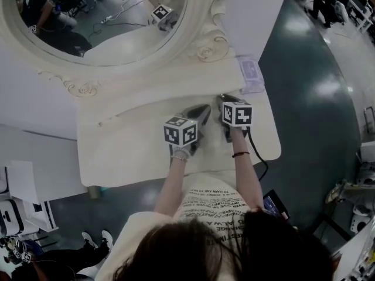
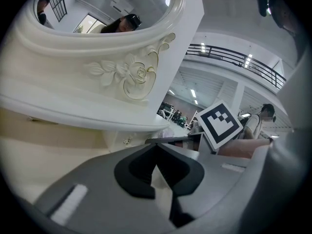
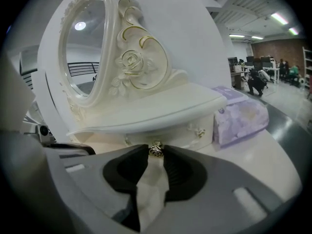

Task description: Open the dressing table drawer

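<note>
Right tongs (image 3: 156, 153) are closed on the small metal drawer knob (image 3: 156, 149). The pads look pressed on both sides, but only the very tips have it. Left tongs (image 2: 155, 147) are closed tip to tip with nothing in them. They sit just beside the right ones, low over the middle of the counter (image 1: 126, 151); can't tell if they touch it. The drawer (image 3: 187, 130) sits at the counter's back edge under the mirror's shelf, front flush, not yet opened.

Risks:
- The tip-only hold on a small rounded knob will likely slip off if the pull goes up or sideways instead of straight toward the counter's front edge.
- The right tongs point downward, so pulling along that line could lift the knob and bind the drawer.
- A hard jerk could rock the mirror (image 1: 96, 16) unit.
- The left tongs are close and may get bumped by the drawer front as it comes out.

Room:
- The counter is bare between the drawer and the front edge, which looks like enough travel.
- The shelf overhang just above the knob leaves little room upward.
- The purple tissue pack (image 3: 241, 120) at the back right corner is beside the drawer and out of the pull path.
- The person's body at the front edge limits how far back the arm can draw.
</note>
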`<state>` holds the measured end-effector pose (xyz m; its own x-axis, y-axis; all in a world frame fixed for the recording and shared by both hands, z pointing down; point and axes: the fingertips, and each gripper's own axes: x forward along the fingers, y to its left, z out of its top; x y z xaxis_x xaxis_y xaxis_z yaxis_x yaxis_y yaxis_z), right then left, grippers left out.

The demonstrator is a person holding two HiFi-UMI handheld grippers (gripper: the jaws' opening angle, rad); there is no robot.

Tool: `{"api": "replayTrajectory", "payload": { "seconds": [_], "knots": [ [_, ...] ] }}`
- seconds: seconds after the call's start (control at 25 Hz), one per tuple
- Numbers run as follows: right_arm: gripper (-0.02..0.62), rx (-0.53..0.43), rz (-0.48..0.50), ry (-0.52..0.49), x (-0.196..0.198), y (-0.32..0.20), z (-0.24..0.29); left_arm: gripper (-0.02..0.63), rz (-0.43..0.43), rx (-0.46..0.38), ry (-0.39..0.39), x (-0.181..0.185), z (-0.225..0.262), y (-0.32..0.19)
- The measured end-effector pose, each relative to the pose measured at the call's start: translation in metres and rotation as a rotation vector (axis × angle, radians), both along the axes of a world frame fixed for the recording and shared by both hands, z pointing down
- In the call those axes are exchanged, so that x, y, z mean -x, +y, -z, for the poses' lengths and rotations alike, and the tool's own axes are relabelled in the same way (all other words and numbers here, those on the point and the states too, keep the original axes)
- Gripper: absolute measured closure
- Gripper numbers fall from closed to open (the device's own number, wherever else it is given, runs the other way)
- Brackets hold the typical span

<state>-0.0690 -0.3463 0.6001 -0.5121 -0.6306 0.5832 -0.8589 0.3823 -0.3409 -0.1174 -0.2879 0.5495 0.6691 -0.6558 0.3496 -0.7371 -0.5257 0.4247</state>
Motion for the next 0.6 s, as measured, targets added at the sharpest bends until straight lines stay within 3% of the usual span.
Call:
{"api": "replayTrajectory", "payload": {
  "seconds": [0.6],
  "knots": [
    [0.494, 0.005, -0.002, -0.002, -0.0013, 0.0025, -0.0004, 0.606, 0.000, 0.005, -0.008, -0.0010, -0.0022, 0.0051]
  ]
}}
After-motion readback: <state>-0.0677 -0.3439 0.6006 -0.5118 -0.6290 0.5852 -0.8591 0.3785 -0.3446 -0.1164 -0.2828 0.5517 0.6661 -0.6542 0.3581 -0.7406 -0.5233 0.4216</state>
